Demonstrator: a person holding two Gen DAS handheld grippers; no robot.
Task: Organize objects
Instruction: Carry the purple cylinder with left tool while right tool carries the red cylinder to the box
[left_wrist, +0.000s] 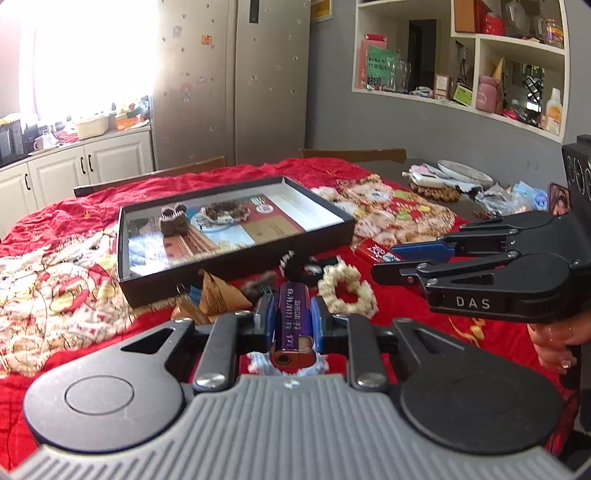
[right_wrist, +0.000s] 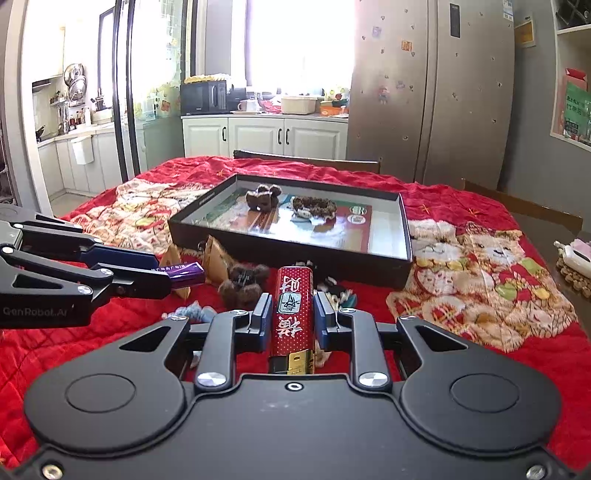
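Both tongs (left_wrist: 290, 317) (right_wrist: 293, 314) level, lighters (left_wrist: 291, 325) (right_wrist: 293, 317) clamped

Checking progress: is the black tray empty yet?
Not empty. The black tray already holds two brown furry hair ties.

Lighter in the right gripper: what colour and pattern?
Red with fine white dots and white characters, gold base; the lighter shows best in the right wrist view, clamped in the right gripper.

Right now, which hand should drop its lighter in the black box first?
Probably the right gripper: its red lighter points straight at the black box. The left gripper, holding the purple lighter, faces the box's corner.
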